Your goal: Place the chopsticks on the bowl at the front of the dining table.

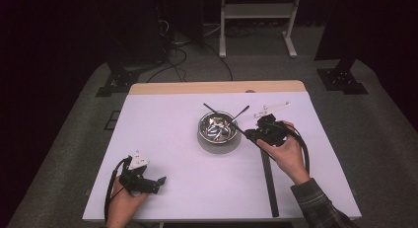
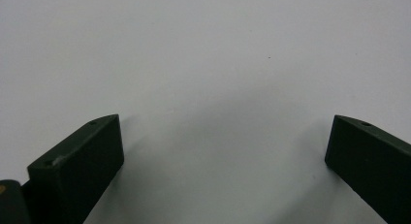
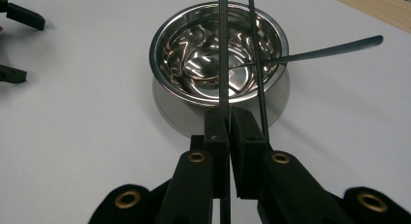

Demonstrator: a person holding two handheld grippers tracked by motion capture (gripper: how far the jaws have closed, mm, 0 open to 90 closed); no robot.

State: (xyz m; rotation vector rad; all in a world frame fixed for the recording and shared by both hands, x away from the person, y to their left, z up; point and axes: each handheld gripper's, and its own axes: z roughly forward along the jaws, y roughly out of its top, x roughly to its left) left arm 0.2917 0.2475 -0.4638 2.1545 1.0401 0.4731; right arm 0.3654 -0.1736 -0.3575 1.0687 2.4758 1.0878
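Bowl holds spoon; right hand-held gripper pinches thin rod

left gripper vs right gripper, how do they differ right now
The left gripper has its jaws wide apart with nothing between them; the right gripper is shut on a thin dark utensil handle. The left gripper sits over bare table; the right gripper reaches to the steel bowl. Both have black jaws.

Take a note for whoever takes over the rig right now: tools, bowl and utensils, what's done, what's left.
Left tool: open, over bare table.
Right tool: shut on a thin dark stick reaching across the steel bowl.
Second stick runs alongside it over the bowl.
Done: spoon rests in the bowl, handle over the rim.
Left: probably settle the held stick, then release.
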